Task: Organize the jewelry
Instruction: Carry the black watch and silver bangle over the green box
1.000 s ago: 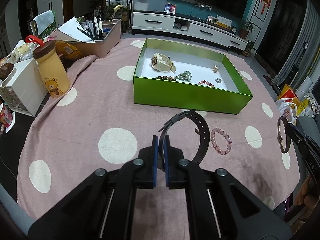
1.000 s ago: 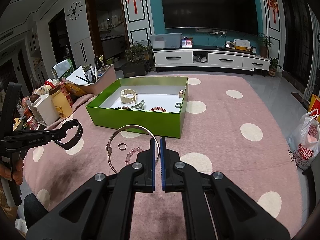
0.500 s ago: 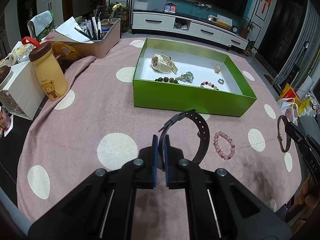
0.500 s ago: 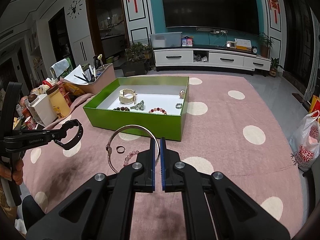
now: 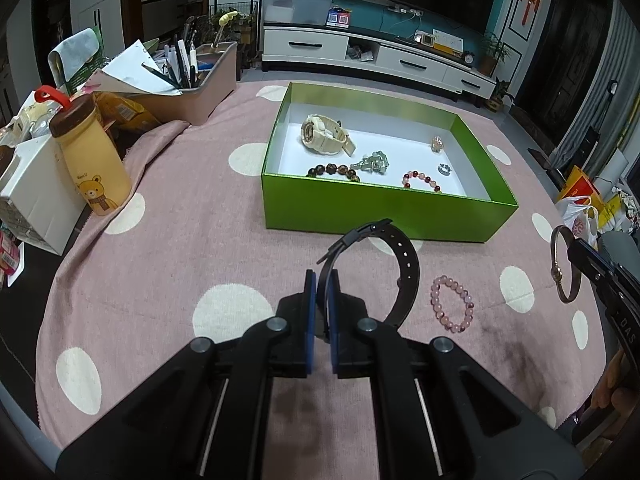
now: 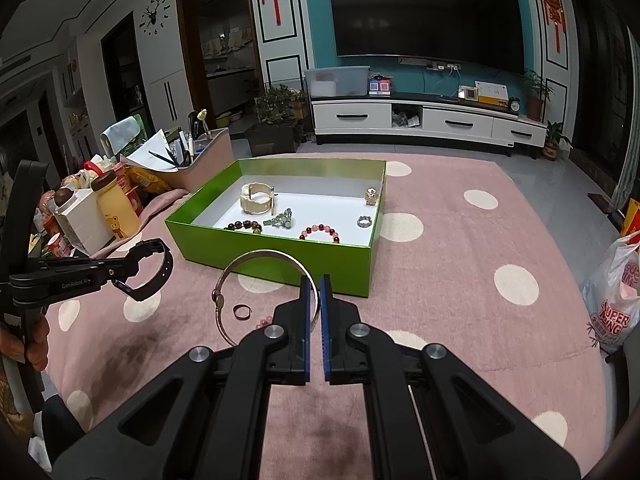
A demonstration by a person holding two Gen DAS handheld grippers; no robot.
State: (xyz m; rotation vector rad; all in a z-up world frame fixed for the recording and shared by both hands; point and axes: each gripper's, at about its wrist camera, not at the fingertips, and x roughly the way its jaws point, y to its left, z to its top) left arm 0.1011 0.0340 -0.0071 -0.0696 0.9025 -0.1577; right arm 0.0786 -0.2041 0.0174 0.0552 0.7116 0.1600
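Note:
My left gripper (image 5: pixel 321 280) is shut on a black strap bracelet (image 5: pixel 404 264) and holds it above the cloth, in front of the green box (image 5: pixel 384 208). It also shows in the right wrist view (image 6: pixel 154 276). My right gripper (image 6: pixel 314 286) is shut on a thin metal bangle (image 6: pixel 240 268), which also shows in the left wrist view (image 5: pixel 558 264). The box (image 6: pixel 280 252) holds a cream watch (image 5: pixel 324 136), several bead bracelets and small rings. A pink bead bracelet (image 5: pixel 452 308) and a small ring (image 6: pixel 241 312) lie on the pink dotted cloth.
A yellow bear bottle (image 5: pixel 90 160), a white carton (image 5: pixel 36 196) and a pen holder tray (image 5: pixel 188 88) stand at the table's left. A plastic bag (image 6: pixel 616 300) sits off the right edge. The cloth's edge is close behind both grippers.
Both grippers have drifted slightly forward toward the green box, each still holding its bracelet. Nothing was let go.

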